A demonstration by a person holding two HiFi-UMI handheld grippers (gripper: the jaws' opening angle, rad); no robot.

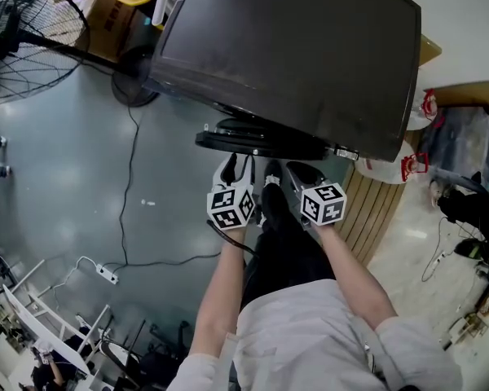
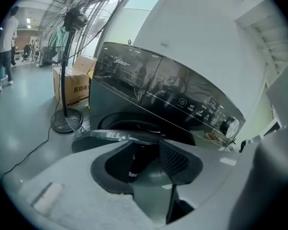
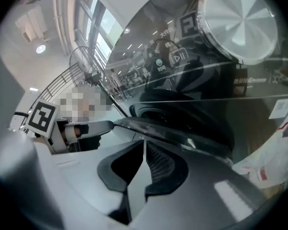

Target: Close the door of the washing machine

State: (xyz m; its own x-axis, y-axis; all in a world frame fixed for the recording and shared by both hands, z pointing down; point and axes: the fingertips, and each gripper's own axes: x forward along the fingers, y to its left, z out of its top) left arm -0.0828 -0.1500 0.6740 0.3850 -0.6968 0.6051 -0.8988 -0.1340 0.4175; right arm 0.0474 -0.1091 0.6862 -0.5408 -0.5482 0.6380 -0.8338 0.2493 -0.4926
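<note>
Left gripper view reads "Midea" on the dark, glossy washing machine [image 2: 134,80]. Its round, shiny-rimmed door [image 2: 116,136] stands open just beyond both tongs. The left tongs [image 2: 146,152] stand apart and empty, and the right tongs [image 3: 144,150], with ribbed black pads, are almost together and empty.

**Around the edges of the room**

At the upper left of the head view we see a black pedestal fan [image 1: 16,39], with a cardboard box [image 1: 114,19] just to its right. A black cable [image 1: 127,194] runs down the grey floor [image 1: 57,177] and passes near a white power strip [image 1: 107,274]. At the right we find white plastic bags with red handles [image 1: 385,169] above a slatted wooden panel [image 1: 375,210]. In the left gripper view, a person [image 2: 7,37] stands at the far left.
</note>
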